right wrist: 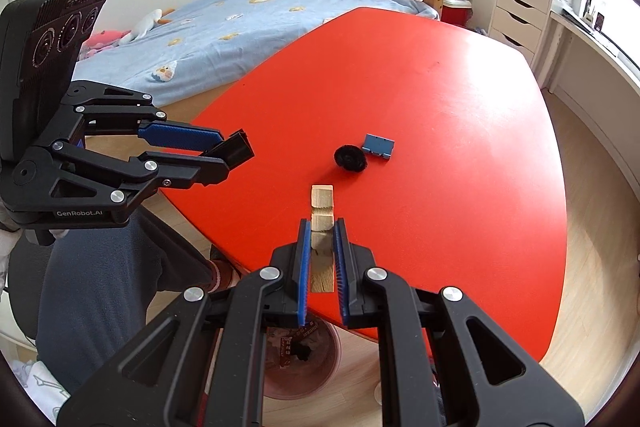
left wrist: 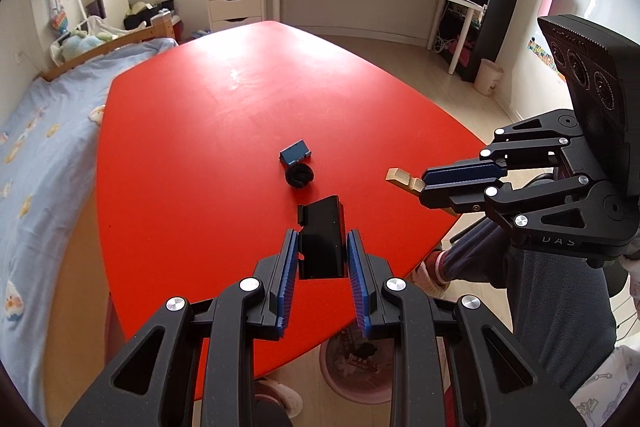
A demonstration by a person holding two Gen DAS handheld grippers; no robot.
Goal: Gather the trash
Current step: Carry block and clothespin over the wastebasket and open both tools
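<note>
The left gripper (left wrist: 323, 251) has its jaws closed against the 2 sides of a flat black plastic bracket (left wrist: 322, 241), which is lifted above the near edge of the glossy red counter (left wrist: 224, 131). The right gripper (right wrist: 322, 245) has its jaws clamped on a pale notched wooden block (right wrist: 321, 211), also held above the near edge of the counter. On the counter, well ahead of both grippers, a small black fuzzy round piece (left wrist: 299, 175) lies just beside a small blue plastic rectangular part (left wrist: 295, 151). On the floor below the near edge stands a pink round trash bin (right wrist: 304, 359) with scraps inside. A bed with a light blue sheet (right wrist: 240, 15) stands along the counter's far side.
</note>
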